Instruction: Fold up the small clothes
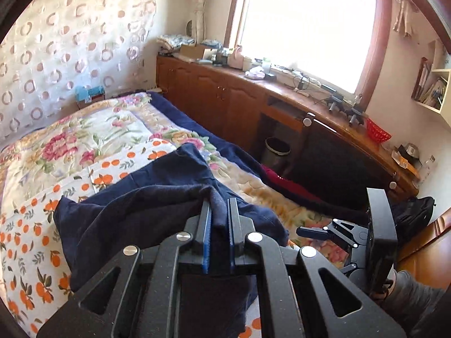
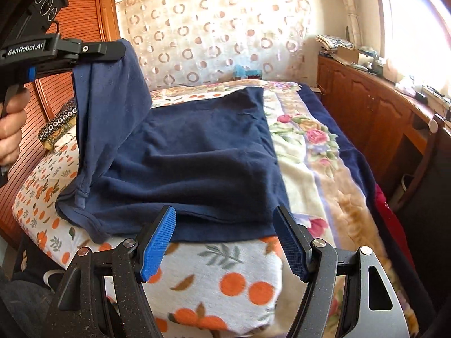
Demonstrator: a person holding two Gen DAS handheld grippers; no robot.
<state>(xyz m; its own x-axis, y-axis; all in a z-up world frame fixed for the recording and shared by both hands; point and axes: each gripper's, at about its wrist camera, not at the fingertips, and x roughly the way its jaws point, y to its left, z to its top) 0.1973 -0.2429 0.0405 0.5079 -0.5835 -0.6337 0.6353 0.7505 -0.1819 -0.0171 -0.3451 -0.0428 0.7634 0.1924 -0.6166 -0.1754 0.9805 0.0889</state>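
While the left gripper (image 1: 219, 207) pinches the navy garment (image 2: 197, 155), hiding its pads, the right gripper (image 2: 225, 239) gapes empty

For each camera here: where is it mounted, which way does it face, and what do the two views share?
Left wrist: on the left tool, facing across the bed toward the window; shows its fingers shut on the navy garment, plus the right tool.
Right wrist: on the right tool, open, facing the curtained wall; shows a hand.
Shared: garment, bed, wooden cabinet.
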